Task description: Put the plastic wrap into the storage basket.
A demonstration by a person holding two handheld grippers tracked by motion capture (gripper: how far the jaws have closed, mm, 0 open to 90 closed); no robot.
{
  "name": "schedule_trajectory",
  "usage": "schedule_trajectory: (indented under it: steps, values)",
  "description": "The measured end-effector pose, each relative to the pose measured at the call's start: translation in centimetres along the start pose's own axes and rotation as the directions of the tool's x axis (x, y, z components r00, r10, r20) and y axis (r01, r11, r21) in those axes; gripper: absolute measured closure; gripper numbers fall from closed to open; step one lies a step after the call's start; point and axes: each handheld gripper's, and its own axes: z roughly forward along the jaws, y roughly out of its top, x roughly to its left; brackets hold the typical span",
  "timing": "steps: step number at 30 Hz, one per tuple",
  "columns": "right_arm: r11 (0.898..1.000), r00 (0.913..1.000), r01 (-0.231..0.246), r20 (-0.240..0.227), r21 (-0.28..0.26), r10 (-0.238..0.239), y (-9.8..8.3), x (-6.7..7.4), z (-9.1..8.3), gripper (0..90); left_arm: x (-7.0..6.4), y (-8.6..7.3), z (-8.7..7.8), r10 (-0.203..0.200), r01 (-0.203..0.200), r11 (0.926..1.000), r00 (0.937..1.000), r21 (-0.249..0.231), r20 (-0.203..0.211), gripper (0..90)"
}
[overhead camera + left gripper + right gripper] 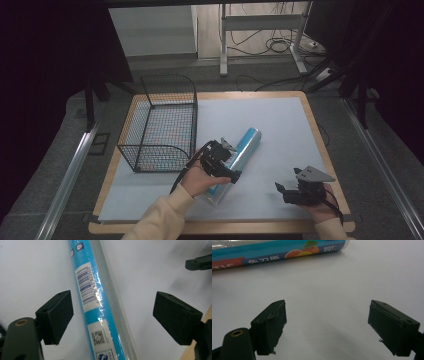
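Basically, wire basket (pixel 160 125) at left of tabletop (pixel 280 130), blue roll (pixel 239 155) lying diagonal just right of it. Left tool (pixel 226 162) hovers over the roll, jaws spread, straddling it crosswise to its long axis. Right tool (pixel 285 192) is well apart on bare tabletop, jaws spread, holding nothing.

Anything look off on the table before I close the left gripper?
Nothing stands out. The blue roll lies diagonally on the white mat, wrapper intact, beside the empty wire basket. The left gripper straddles it, jaws open; the right gripper is open over bare mat.
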Motion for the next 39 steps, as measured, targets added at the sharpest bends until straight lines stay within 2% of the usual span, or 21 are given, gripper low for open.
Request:
schedule_trajectory:
  steps: [5,14,19,24,34,39]
  values:
    - [1.0,0.9998,0.013,-0.013,0.001,-0.013,0.1,0.2,0.1,15.2,0.3,0.4,1.1,0.009,-0.009,0.9999,1.0,0.014,0.002,16.5]
    - [1.0,1.0,0.003,-0.005,0.006,-0.003,-0.2,-0.2,0.1,15.2,0.6,1.6,3.0,0.006,-0.006,0.9986,1.0,0.052,-0.005,16.5]
    - [1.0,0.9999,0.012,0.009,0.024,-0.013,-0.2,-0.1,0.2,15.2,0.8,2.3,4.1,0.0,0.003,0.9964,0.9993,0.085,-0.038,16.5]
    - [1.0,0.9998,0.006,0.018,0.03,-0.006,-0.2,-0.2,0.2,15.2,1.1,2.8,4.5,-0.009,0.013,0.9949,0.9989,0.1,-0.047,16.5]
    - [0.999,0.9998,0.005,0.02,0.037,-0.005,-0.3,-0.2,0.3,15.2,1.1,3.5,6.4,-0.037,0.046,0.9887,0.9973,0.143,-0.063,16.6]
    - [0.999,0.9998,0.003,0.021,0.044,-0.004,-0.3,-0.1,0.4,15.2,1.0,3.6,7.3,-0.044,0.058,0.9812,0.9959,0.184,-0.078,18.5]
